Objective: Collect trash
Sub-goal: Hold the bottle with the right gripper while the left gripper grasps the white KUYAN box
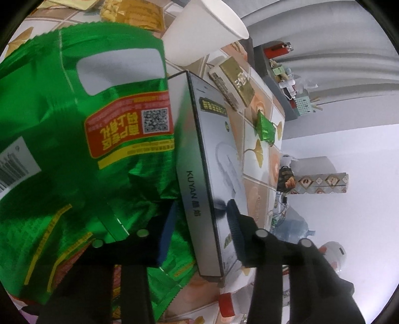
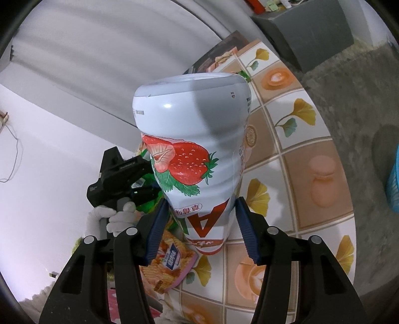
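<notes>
In the left wrist view my left gripper has its blue pads on either side of a flat white box marked KUYAN, shut on its near end. A large green snack bag lies against the box on the left. In the right wrist view my right gripper is shut on the neck of an upside-down white strawberry drink bottle, held above the patterned table. The left gripper body and a gloved hand show behind the bottle.
A white paper cup, yellow snack packets, a gold box and a small green wrapper lie on the table. A red cap sits near the front. A pink biscuit packet lies below the bottle. A blue basket stands on the floor.
</notes>
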Available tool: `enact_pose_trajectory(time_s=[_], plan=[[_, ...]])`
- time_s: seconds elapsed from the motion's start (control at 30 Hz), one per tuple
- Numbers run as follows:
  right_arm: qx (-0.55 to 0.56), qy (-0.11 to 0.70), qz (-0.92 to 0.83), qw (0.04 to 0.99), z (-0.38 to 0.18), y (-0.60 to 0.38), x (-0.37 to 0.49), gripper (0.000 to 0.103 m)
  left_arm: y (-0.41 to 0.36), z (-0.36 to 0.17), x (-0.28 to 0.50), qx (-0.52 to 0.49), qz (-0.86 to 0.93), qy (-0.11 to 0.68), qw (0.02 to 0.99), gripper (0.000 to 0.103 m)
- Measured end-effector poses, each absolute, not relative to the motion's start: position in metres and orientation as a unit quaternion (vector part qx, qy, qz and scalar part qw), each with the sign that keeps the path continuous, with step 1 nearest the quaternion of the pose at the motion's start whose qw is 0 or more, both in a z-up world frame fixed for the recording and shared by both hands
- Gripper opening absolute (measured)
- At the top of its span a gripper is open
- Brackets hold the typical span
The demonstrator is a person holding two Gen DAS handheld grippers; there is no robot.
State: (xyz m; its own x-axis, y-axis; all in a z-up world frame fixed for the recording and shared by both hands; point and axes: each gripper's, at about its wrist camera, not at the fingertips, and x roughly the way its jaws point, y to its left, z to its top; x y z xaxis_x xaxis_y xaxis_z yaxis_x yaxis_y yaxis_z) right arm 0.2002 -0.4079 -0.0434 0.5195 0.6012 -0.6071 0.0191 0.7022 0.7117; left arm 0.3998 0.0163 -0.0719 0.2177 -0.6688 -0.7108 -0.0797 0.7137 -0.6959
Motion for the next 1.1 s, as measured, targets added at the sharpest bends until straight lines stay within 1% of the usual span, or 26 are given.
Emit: enact_pose_trajectory(time_s=[0.17,0.27,0.47,0.5,0.57,0.67,0.9,1.1], plan=[[0.342,0.454,0.179,0.803,-0.043,-0.408,0.200,0.051,0.014,-0.071,0.400,-0.333,-0.207,0.598,0.699,0.038],[0.344,0.454,0.178,0.803,-0.043,-0.407,0.200,0.051,0.009,-0.070,0.401,-0.322,-0.203,0.601,0.702,0.043],[0.348,0.453,0.177,0.802,-0.044,-0.409,0.196,0.051,0.004,-0.071,0.405,-0.317,-0.188,0.600,0.710,0.043],[0.349,0.452,0.176,0.802,-0.043,-0.409,0.195,0.051,0.003,-0.070,0.406,-0.314,-0.189,0.598,0.712,0.043],[0.351,0.451,0.174,0.802,-0.043,-0.410,0.193,0.051,0.002,-0.069,0.405,-0.312,-0.189,0.596,0.715,0.037],[0.355,0.449,0.174,0.801,-0.042,-0.411,0.190,0.051,0.001,-0.066,0.404,-0.313,-0.197,0.591,0.717,0.035],[0.365,0.440,0.171,0.803,-0.039,-0.415,0.184,0.050,0.000,-0.047,0.396,-0.304,-0.222,0.568,0.732,0.026],[0.364,0.429,0.170,0.809,-0.032,-0.418,0.175,0.049,-0.001,-0.028,0.386,-0.283,-0.237,0.546,0.752,0.024]])
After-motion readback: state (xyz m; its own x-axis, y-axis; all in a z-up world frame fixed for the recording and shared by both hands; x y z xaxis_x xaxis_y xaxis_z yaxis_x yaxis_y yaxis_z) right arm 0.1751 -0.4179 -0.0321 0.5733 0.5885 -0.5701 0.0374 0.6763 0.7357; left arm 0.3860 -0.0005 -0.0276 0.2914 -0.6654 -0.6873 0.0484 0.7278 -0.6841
